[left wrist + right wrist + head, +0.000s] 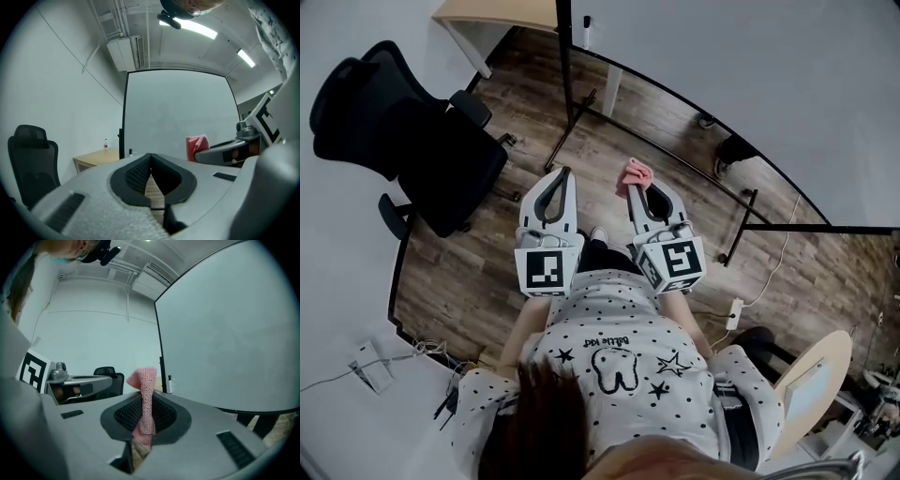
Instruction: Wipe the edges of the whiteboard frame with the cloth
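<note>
I am pinching the pink cloth in my right gripper, facing the whiteboard. My left gripper is hovering near the whiteboard, jaws pressed together, empty.

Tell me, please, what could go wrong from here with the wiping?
Only a small tuft of the cloth sticks out past the right gripper, so its hard tips might scrape the whiteboard frame, or the cloth could slip out. The stand's floor bar lies just ahead: a trip hazard.

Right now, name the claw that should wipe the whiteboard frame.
Right. The right claw is shut on the pink knitted cloth, facing the whiteboard's black frame; the left claw is shut, empty.
</note>
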A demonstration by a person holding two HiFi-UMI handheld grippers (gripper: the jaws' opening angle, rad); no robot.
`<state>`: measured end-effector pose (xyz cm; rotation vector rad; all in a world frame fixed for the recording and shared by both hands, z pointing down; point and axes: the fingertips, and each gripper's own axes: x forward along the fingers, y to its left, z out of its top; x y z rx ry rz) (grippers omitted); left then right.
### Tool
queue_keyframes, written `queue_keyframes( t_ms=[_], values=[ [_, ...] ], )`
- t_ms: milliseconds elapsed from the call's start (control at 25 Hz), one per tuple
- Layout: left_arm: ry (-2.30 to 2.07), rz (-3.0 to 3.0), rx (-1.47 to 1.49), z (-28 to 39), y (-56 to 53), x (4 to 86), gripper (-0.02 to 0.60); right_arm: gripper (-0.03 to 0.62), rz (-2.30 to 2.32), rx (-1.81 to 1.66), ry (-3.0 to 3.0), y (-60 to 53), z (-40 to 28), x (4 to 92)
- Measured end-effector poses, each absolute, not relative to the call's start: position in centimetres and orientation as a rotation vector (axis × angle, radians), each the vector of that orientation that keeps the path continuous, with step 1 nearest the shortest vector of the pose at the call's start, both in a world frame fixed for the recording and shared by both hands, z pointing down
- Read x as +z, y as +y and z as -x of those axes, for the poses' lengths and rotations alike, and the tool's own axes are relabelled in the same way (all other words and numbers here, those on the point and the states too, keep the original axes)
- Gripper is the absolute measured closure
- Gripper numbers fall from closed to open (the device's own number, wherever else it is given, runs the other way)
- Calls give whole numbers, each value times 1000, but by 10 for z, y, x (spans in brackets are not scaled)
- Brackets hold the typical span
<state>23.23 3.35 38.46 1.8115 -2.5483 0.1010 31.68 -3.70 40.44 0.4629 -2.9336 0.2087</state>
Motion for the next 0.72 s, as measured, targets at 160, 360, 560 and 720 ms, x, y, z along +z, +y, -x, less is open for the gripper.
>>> queue_keyframes(
  t_ms=[160, 360, 560, 720],
  values=[
    [-2551, -1733, 87, -215, 35, 390, 566, 559, -414, 228, -2928, -36, -301, 408],
    [-2553, -1742, 82, -196, 30, 393, 566, 559, -406, 252, -2907, -40, -280, 413],
    [-2529, -1761, 67, -163, 27, 398, 566, 559, -408, 258, -2896, -38, -243, 417],
    [-2511, -1799, 67, -124, 27, 396, 566, 559, -418, 277, -2904, -36, -196, 417]
  ],
)
